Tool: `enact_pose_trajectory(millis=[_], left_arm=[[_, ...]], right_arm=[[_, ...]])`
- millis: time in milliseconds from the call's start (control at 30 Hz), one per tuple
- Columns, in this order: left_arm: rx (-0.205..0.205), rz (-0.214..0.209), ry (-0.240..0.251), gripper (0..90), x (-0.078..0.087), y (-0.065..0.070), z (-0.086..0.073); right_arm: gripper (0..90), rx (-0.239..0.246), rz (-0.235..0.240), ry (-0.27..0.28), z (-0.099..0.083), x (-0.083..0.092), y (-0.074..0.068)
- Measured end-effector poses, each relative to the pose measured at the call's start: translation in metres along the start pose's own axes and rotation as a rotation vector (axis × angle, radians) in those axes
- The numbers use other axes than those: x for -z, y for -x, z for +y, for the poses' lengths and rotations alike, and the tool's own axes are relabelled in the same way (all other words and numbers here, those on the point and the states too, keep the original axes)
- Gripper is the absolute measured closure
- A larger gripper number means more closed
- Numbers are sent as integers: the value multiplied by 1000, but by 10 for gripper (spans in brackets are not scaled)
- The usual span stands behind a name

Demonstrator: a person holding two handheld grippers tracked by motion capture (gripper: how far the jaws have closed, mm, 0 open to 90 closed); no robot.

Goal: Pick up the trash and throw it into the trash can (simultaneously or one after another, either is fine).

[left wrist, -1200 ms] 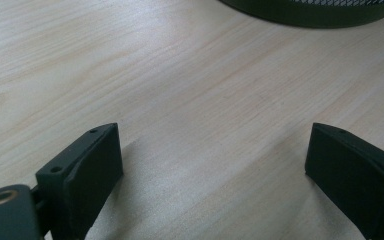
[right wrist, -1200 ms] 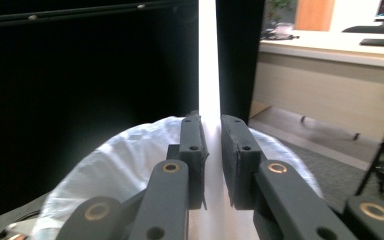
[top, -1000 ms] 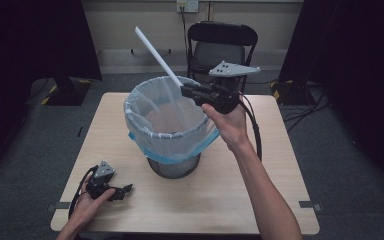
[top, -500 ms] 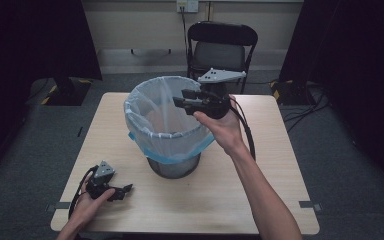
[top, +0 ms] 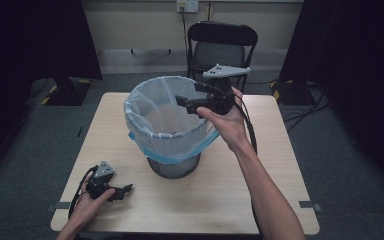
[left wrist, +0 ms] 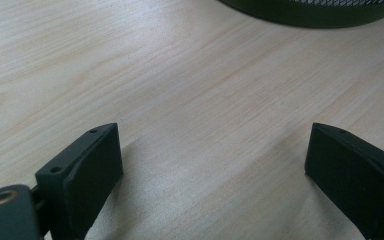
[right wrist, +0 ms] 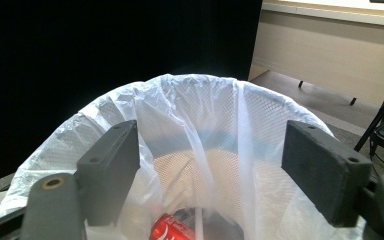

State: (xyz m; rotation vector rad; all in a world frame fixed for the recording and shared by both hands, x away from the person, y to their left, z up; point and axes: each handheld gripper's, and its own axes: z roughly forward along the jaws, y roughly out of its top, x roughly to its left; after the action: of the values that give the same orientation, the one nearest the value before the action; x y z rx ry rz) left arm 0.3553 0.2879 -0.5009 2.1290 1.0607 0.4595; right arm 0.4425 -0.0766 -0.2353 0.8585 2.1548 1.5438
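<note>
The bench (top: 280, 200) is a pale wooden top with plenty of bare surface along its near edge and its right side, and dark floor all round it; a black folding chair (top: 222, 45) stands behind the far edge. Near the middle stands a mesh bin (top: 173, 167), upright, its mouth facing straight up, lined with a thin white bag (top: 150, 112) whose blue-edged hem is folded down over the rim. The right hand-held gripper (top: 181, 102) hangs over the right side of the rim, lying roughly level with its long axis pointing left across the mouth; its jaws have just been opening and now stand wide with nothing between them. In the right gripper view, looking down between those jaws, the bag's wrinkled wall (right wrist: 205, 130) rings the opening, and at the bottom lie a red drinks can (right wrist: 172, 228) and a slim white stick (right wrist: 198, 224) just beside it. The left hand-held gripper (top: 125, 190) rests on the bench near the front left corner, well apart from the bin, pointing right, its jaws spread wide over bare wood (left wrist: 205, 100), with the bin's dark base (left wrist: 310, 12) farther ahead.
</note>
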Motion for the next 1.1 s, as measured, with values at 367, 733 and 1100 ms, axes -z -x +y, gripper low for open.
enact_pose_trajectory(millis=[367,733,1100], left_arm=[[-1,1,0,78,0,0,0],[-2,0,0,78,0,0,0],[-2,1,-1,77,0,0,0]], right_arm=[[165,-20,-51,25,1,15,17],[166,-59,-138,33,-3,30,41],[163,-88,-217,15,-14,45,64]])
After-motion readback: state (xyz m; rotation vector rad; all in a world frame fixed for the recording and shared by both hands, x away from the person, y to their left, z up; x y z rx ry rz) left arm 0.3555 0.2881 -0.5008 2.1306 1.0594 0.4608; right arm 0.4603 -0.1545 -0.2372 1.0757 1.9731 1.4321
